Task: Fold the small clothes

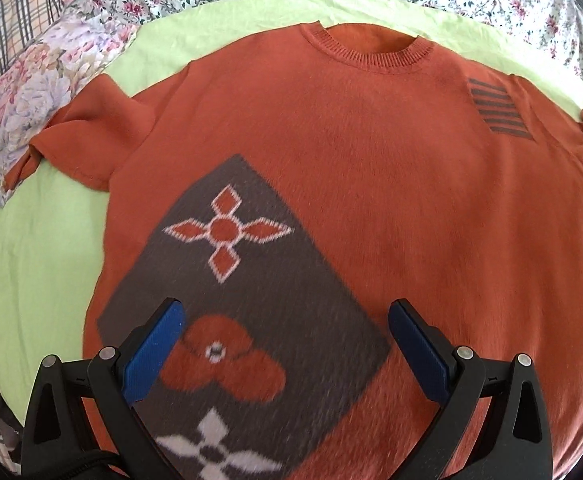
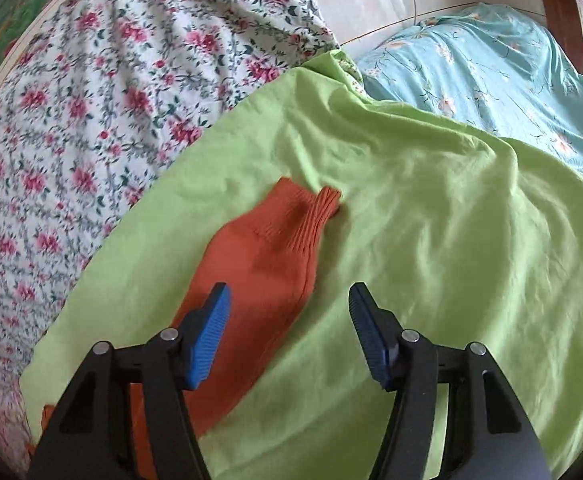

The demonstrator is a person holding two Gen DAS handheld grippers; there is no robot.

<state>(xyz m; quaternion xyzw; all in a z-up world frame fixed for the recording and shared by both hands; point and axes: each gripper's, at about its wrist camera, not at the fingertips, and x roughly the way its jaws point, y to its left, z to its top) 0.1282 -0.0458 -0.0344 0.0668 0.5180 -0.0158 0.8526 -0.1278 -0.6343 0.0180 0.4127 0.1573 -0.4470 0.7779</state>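
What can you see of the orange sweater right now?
The orange sweater is a soft knit with a ribbed crew neck, short sleeves and grey stripes near one shoulder. A grey panel with flower motifs runs diagonally across its front. It lies face up, spread flat on the green sheet, unfolded. One ribbed-cuffed sleeve stretches out below the right tongs. Neither pair of tongs grips it.

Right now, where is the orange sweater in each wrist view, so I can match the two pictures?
Left wrist: the orange sweater fills the middle, spread flat front up, collar at the top, with the open left gripper above its brown patch.
Right wrist: only one ribbed-cuff sleeve shows, lower left of centre, running under the open right gripper.
Shared landmark: the green sheet beneath it.
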